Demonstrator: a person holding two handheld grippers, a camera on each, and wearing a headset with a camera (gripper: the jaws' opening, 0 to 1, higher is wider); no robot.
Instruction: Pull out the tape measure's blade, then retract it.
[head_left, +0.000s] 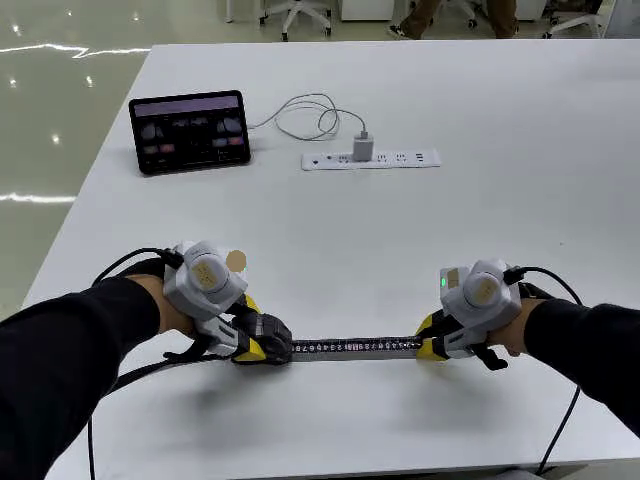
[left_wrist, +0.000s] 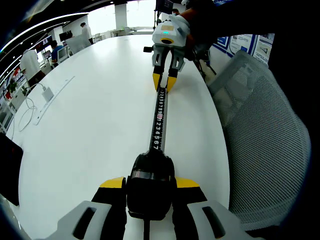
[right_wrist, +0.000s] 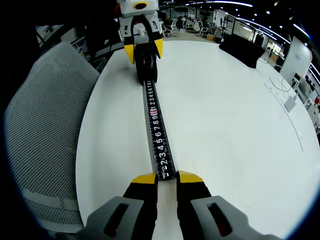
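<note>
Near edge of the worktop (head_left: 330, 430): both grippers work on a tape measure lying parallel to that edge. A mesh chair back (left_wrist: 265, 145) stands just off it.

Left gripper (left_wrist: 150, 184): jaws set moderately wide, clamped on either side of the black tape measure case (head_left: 268, 338), which sits towards the near left corner.

Blade (right_wrist: 158, 135): drawn out a short way. It runs straight and low over the worktop from the case towards the right, printed scale facing up. Whether it rests on the surface cannot be told.

Right gripper (right_wrist: 167, 176): jaws drawn in narrow, pinching the blade's free end between the yellow tips.

Stage, as judged: the pull-out is under way or at its limit, and retraction is not yet begun.

Hazards, as judged: the hold on the thin blade end is slight. If it slips, the spring would whip the blade back into the case uncontrolled. Lifting or twisting either gripper out of line could kink the blade. Uneven pull could drag the case out of the left jaws, and the near edge leaves little margin.

Farther back, towards the middle: a white power strip (head_left: 372, 159) with a charger (head_left: 362, 147) and a looped cable (head_left: 300, 115). To its left stands a lit tablet (head_left: 190, 130). All are well apart from the work.
</note>
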